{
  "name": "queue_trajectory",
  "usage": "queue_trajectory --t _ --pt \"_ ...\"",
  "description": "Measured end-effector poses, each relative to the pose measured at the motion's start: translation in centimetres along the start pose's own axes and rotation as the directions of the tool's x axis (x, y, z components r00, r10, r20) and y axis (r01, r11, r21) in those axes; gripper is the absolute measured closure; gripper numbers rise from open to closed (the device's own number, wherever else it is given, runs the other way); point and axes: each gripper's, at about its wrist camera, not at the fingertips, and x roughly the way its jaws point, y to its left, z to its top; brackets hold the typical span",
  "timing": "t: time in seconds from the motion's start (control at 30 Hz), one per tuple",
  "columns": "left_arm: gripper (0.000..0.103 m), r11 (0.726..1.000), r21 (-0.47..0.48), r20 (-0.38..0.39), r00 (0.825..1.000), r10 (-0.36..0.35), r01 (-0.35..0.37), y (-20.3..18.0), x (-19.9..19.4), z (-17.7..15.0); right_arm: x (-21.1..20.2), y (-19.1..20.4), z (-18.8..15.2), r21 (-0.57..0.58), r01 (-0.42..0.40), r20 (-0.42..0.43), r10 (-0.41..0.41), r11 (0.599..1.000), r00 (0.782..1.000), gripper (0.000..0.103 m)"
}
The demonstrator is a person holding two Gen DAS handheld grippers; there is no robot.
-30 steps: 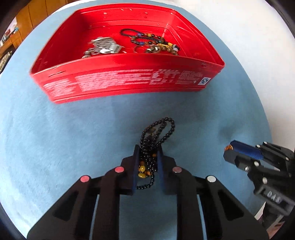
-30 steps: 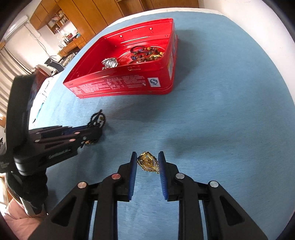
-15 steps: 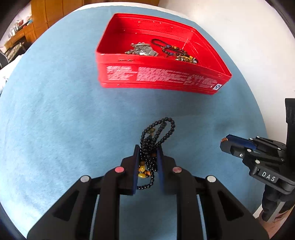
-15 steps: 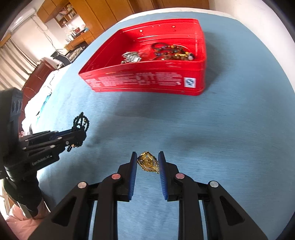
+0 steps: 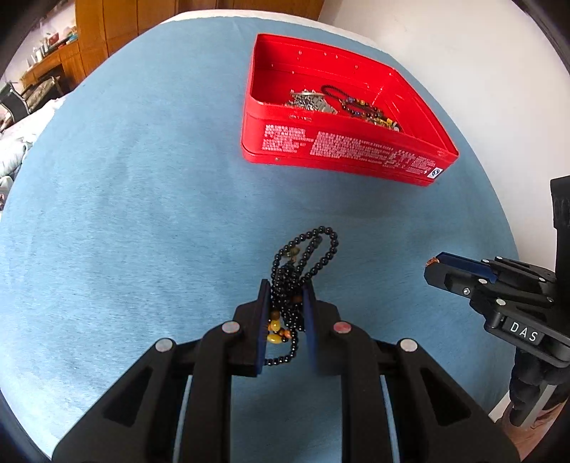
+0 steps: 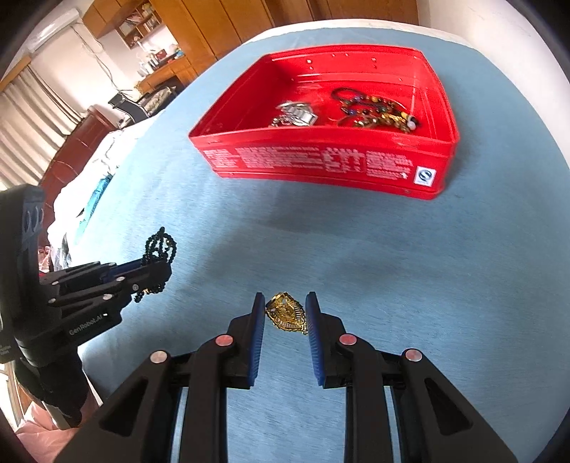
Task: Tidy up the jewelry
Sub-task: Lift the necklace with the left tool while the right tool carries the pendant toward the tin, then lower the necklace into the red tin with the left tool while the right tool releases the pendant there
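My left gripper (image 5: 285,290) is shut on a black bead necklace (image 5: 302,260) with a few amber beads; loops stick out past the tips and a strand hangs below. My right gripper (image 6: 285,302) is shut on a gold pendant (image 6: 286,315), held above the blue cloth. The red tin box (image 5: 342,153) stands ahead and to the right in the left wrist view, holding a silver piece (image 5: 310,101) and a coloured bead bracelet (image 5: 367,112). The right wrist view shows the red tin box (image 6: 320,164) straight ahead, and the left gripper (image 6: 156,265) with the necklace (image 6: 160,245) at the left.
A blue cloth (image 5: 142,213) covers the round table. The right gripper (image 5: 449,265) shows at the right edge of the left wrist view. White wall lies behind the box; wooden cabinets (image 6: 213,25) and a cluttered room lie beyond the table's far left edge.
Both grippers have drawn back and slid sideways, so the red box looks smaller and sits further right in each view. The necklace and pendant stay held.
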Motion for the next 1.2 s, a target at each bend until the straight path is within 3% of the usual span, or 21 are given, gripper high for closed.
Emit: queue_trajectory --t 0.3,0.6,0.9,1.2 --pt "0.087 1.000 0.018 0.042 0.999 0.006 -0.007 -0.5 -1.8 0.8 -1.0 1.2 1.1 -0.016 0.002 0.031 -0.002 1.000 1.000 0.080" --pt "0.087 0.998 0.053 0.109 0.994 0.012 -0.018 -2.5 -3.2 3.5 -3.6 0.8 4.2 -0.015 0.013 0.119 -0.011 1.000 0.993 0.080" --pt "0.087 0.999 0.050 0.168 0.986 0.009 -0.018 -4.3 -3.3 9.7 -5.3 -0.6 8.6 0.010 0.053 0.182 -0.054 0.999 0.982 0.080" --pt "0.086 0.998 0.049 0.132 0.991 -0.031 0.025 -5.9 0.7 16.2 -2.6 -3.5 14.4 0.072 0.066 0.168 -0.077 0.995 0.983 0.080"
